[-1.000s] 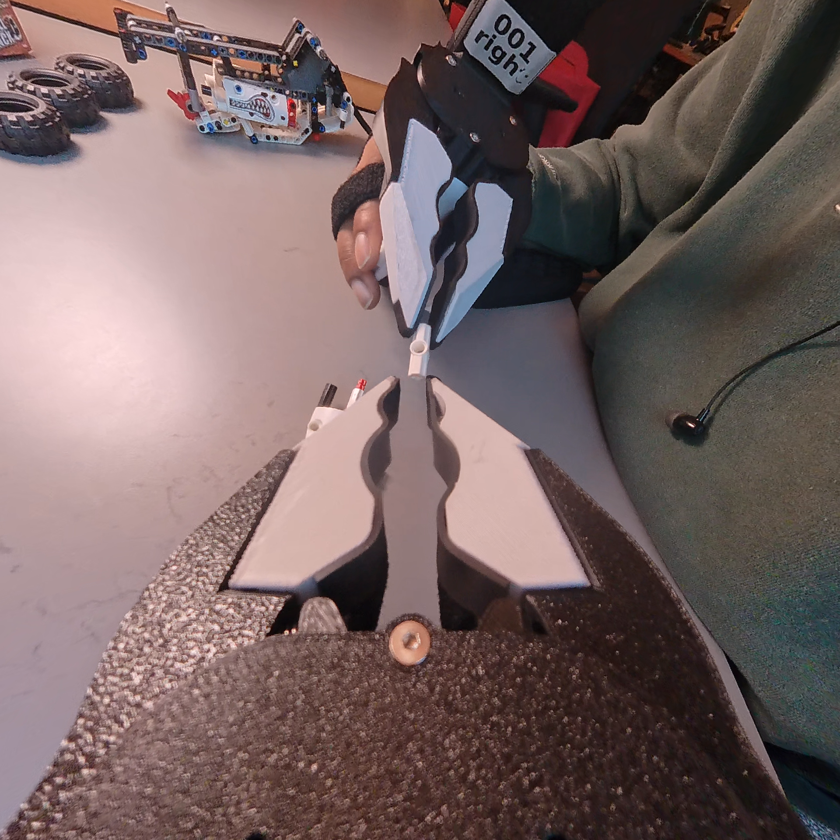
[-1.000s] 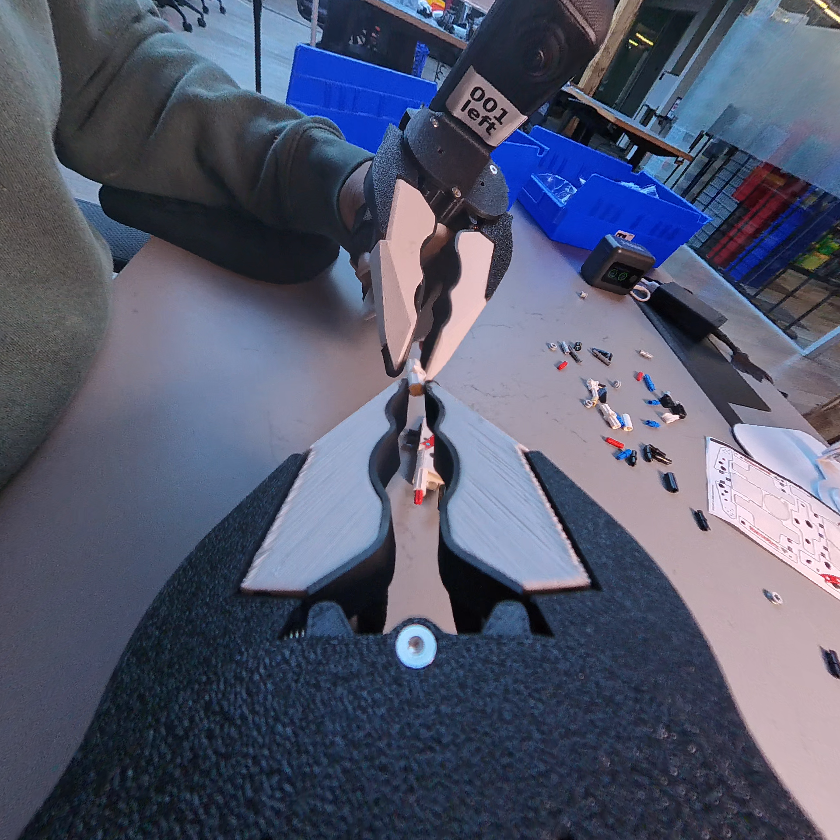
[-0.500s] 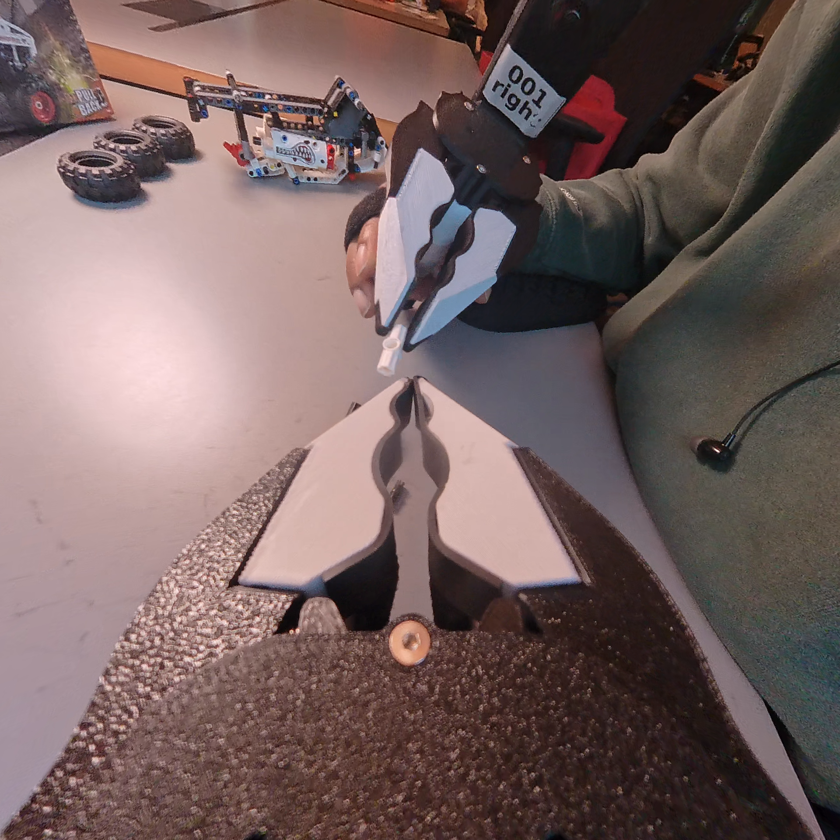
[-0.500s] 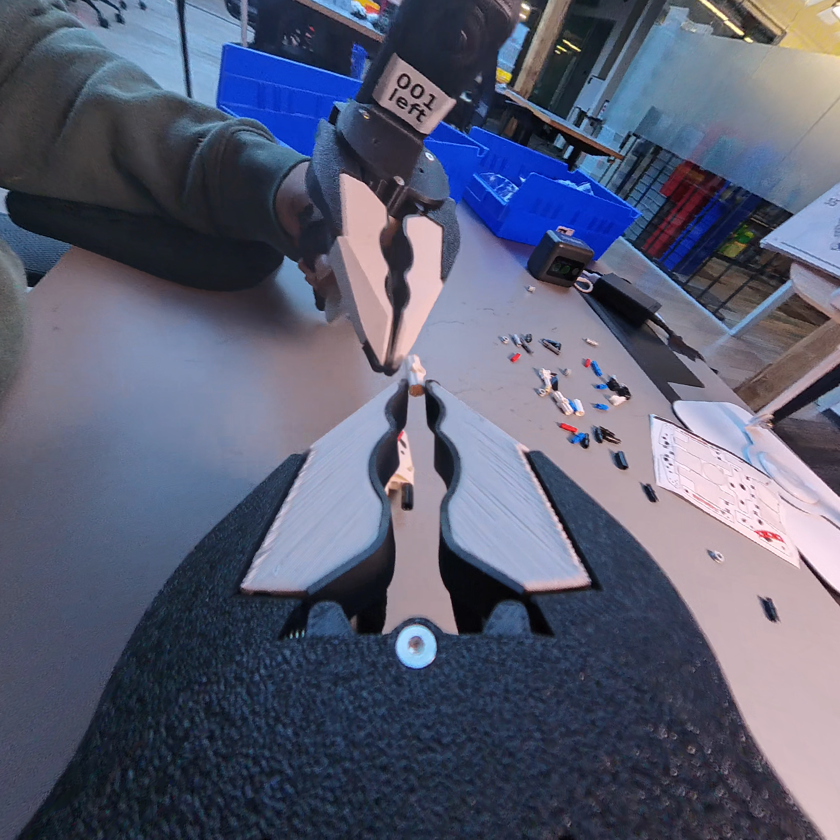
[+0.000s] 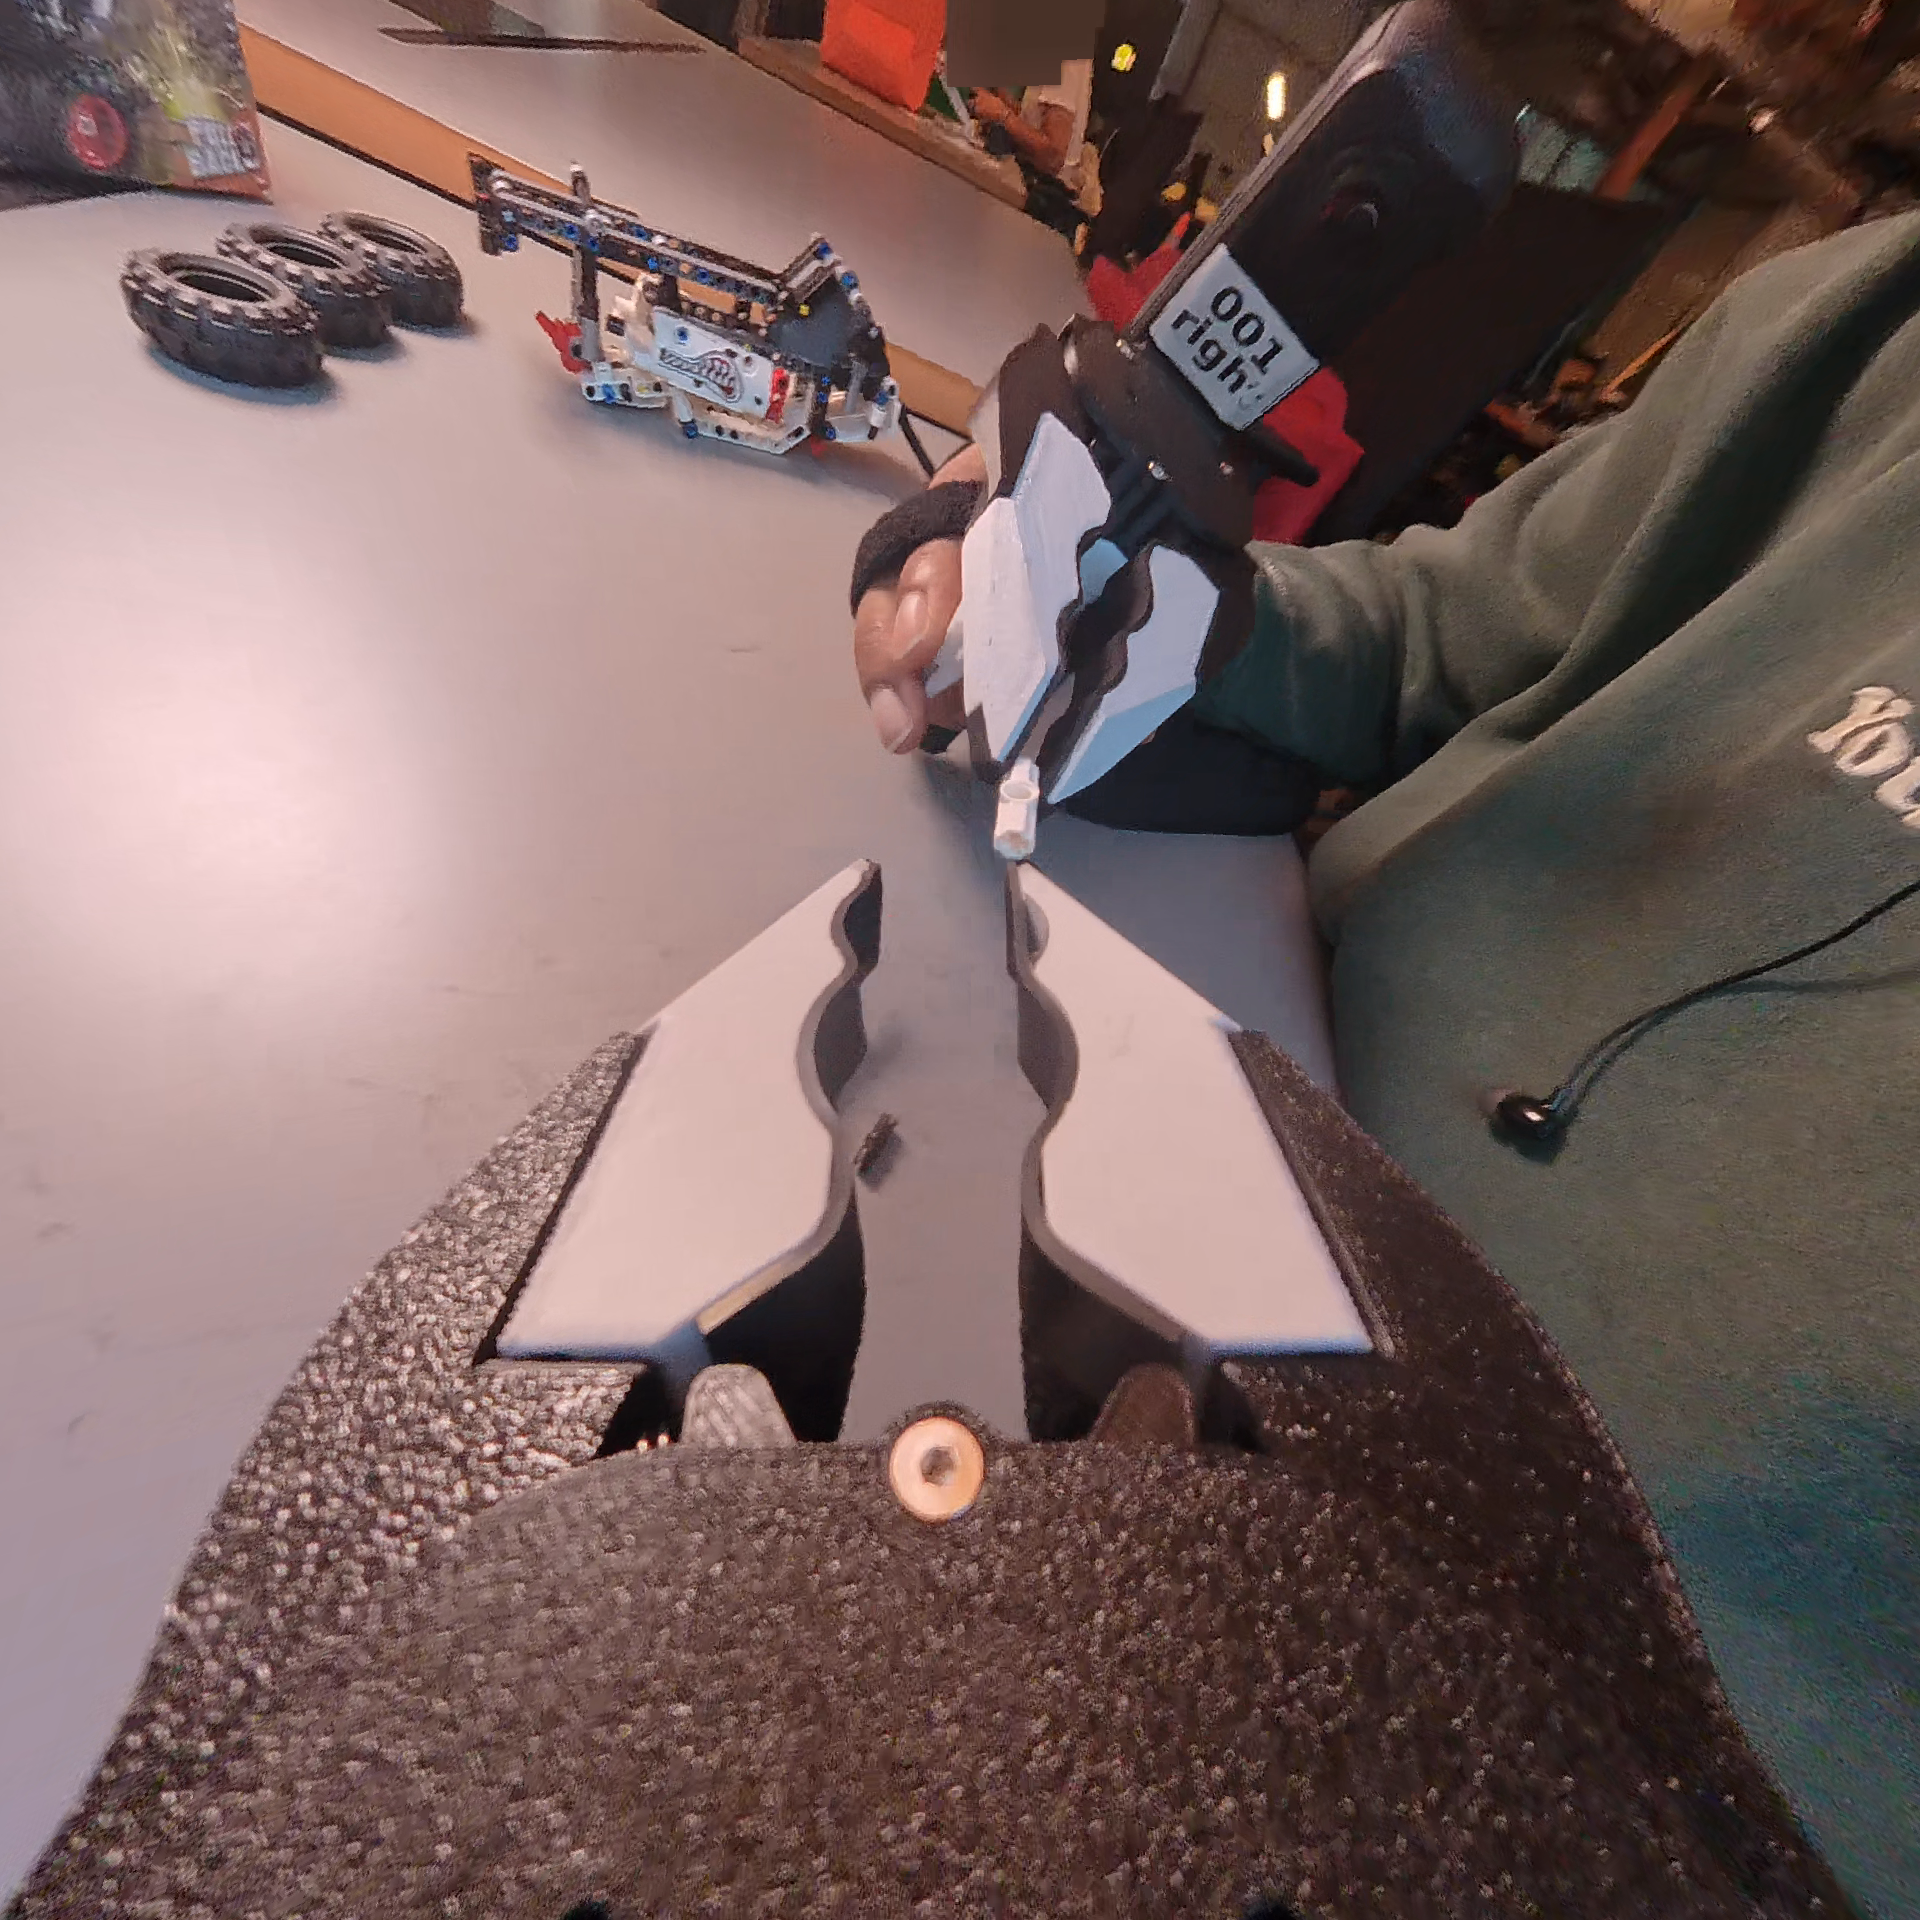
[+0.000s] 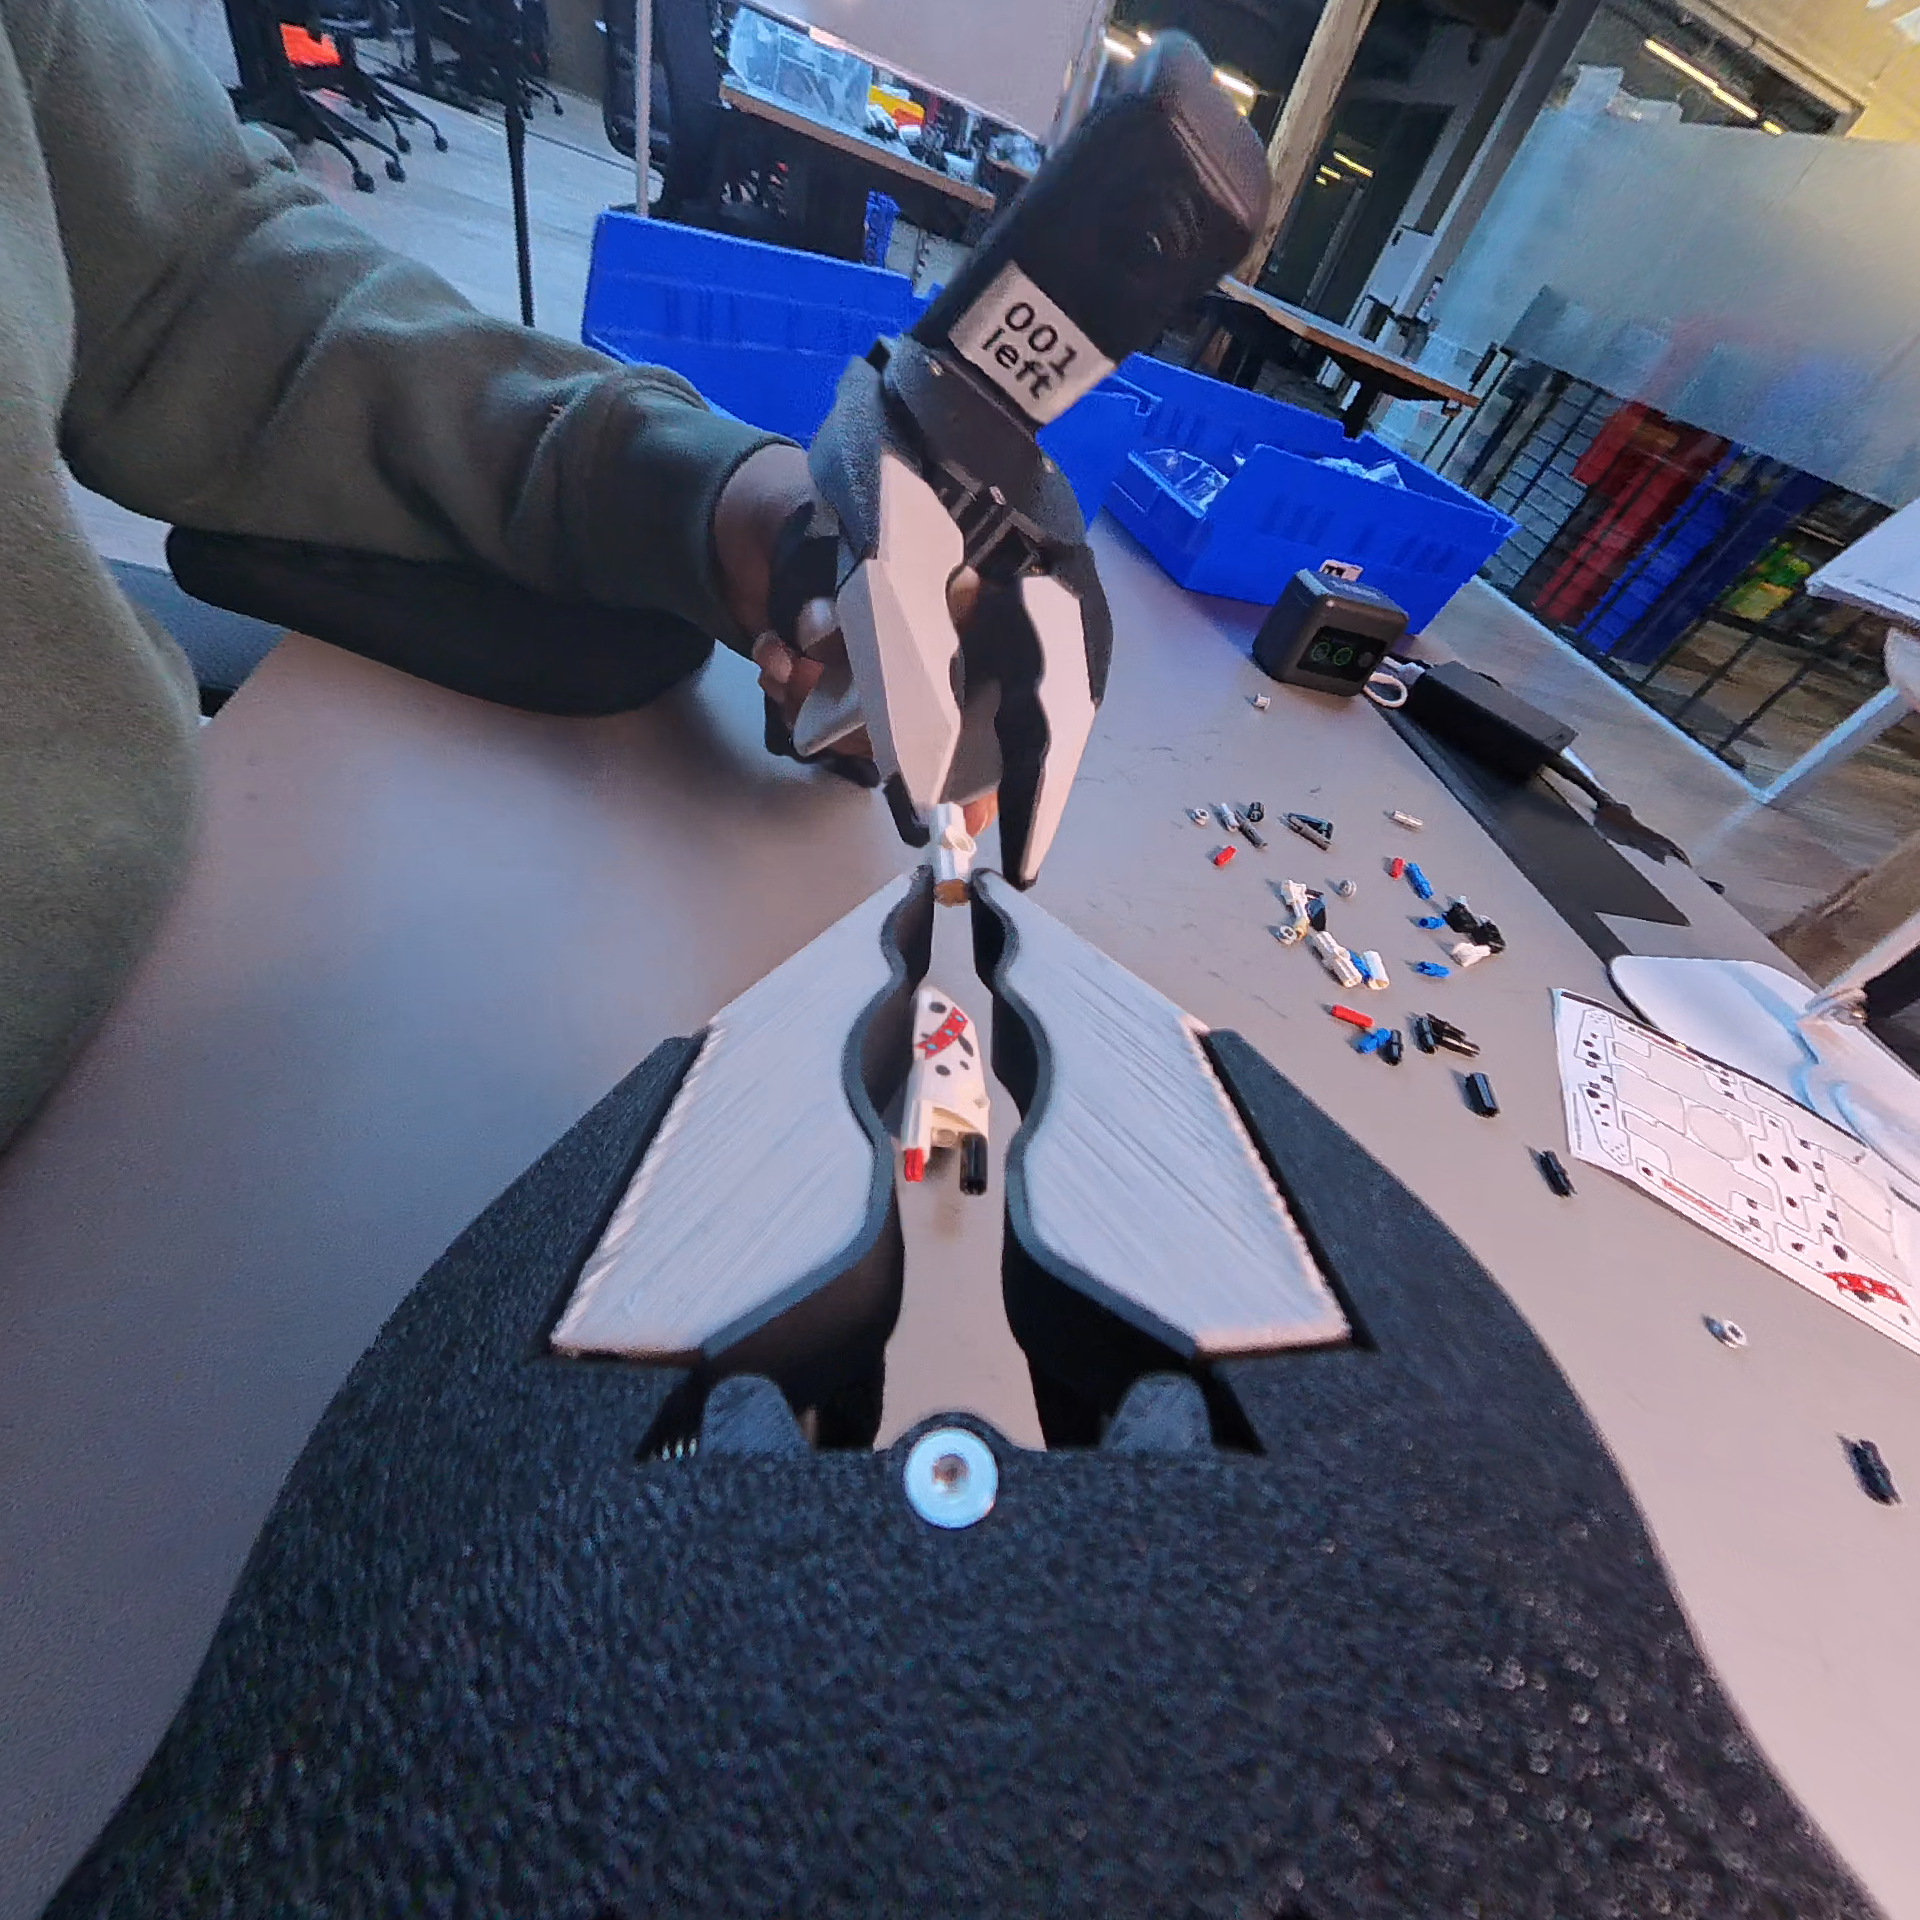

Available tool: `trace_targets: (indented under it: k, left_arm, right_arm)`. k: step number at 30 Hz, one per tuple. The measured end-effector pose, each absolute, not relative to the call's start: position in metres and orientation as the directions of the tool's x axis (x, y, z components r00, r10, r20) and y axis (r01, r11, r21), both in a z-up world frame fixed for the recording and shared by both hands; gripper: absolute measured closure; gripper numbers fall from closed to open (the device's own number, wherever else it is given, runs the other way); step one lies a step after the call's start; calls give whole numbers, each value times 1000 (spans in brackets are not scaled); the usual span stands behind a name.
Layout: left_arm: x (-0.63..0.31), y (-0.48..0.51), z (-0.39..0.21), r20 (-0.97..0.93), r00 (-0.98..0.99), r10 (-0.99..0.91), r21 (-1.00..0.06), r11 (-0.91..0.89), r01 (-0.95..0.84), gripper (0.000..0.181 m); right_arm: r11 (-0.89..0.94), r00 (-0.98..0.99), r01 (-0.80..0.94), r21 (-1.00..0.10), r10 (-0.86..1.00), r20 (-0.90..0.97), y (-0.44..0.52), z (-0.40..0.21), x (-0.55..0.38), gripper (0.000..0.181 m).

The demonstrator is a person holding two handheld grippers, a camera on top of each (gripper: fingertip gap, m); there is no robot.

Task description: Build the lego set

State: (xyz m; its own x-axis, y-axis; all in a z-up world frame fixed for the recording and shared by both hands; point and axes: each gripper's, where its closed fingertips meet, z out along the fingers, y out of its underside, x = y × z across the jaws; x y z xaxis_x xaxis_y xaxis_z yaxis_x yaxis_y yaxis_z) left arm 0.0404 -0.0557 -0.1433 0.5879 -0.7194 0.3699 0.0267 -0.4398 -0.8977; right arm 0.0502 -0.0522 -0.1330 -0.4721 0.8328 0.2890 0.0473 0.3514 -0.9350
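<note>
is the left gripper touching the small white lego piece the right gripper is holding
Apart. The left wrist view shows the left gripper open, with bare table between its fingertips, and the white piece pinched in the right gripper just beyond its right fingertip, a thin gap between.

white label: right tongs point(image 5: 1023, 771) | white label: left tongs point(image 6: 966, 844)

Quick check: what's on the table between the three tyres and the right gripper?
In the left wrist view, the half-built lego model stands between the three tyres and the right gripper. Otherwise that stretch of table is bare.
</note>
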Motion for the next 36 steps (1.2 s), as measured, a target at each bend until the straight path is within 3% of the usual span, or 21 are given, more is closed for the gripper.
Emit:
trace_targets:
  k: [5,11,16,23,31,36]
  left_arm:
    - [54,-73,-117,562,338,-755,-826,-532,184,151]
    - [65,-77,-129,608,321,-726,-787,-605,123,152]
    - [76,-85,-135,607,300,-736,-782,-620,61,170]
    - [73,-77,-135,589,355,-726,-793,-604,81,174]
    - [58,-54,-129,591,450,-669,-798,-565,209,175]
    - [34,-30,-112,679,458,-574,-733,-510,449,175]
  right_arm:
    - [347,-530,22,-938,799,283,-64,-132,56,175]
    - [357,-564,-3,-934,771,297,-74,-131,60,175]
    - [373,-574,-12,-928,757,312,-77,-132,62,175]
    - [377,-538,-18,-926,777,326,-71,-128,59,175]
    - [403,-381,-6,-915,845,375,-46,-122,45,176]
    - [420,-227,-28,-907,881,415,-26,-107,38,163]
